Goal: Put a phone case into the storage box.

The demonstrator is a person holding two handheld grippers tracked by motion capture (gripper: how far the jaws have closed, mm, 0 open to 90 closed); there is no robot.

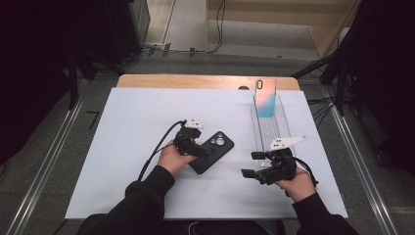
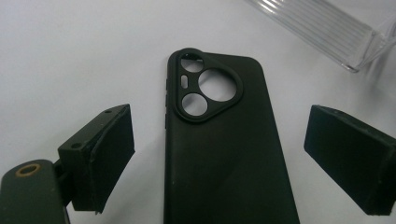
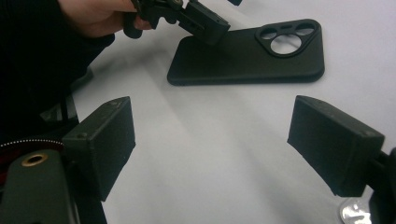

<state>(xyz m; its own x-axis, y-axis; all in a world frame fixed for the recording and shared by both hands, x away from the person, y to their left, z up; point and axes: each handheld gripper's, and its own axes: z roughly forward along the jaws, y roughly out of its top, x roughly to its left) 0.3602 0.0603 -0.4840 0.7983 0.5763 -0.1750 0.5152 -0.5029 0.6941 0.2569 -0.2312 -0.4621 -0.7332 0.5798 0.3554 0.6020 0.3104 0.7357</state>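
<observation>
Left hand-held gripper (image 1: 208,151) held low by left hand (image 1: 171,157), jaws spread wide apart, pads clear of contact. Right hand-held gripper (image 1: 250,164) gripped in right hand (image 1: 297,184), pointed leftward, jaws parted, nothing clamped between. Both forearms dark-sleeved.

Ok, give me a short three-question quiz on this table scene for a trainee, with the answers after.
1. True or false: the left gripper is clamped on the black phone case.
2. What stands upright in the clear rack?
3. Which is nearer the black phone case: A, left gripper, or B, right gripper?

Key:
1. False. Its jaws are open on either side of the case, pads apart from it.
2. A pink-and-blue phone case.
3. A.
</observation>
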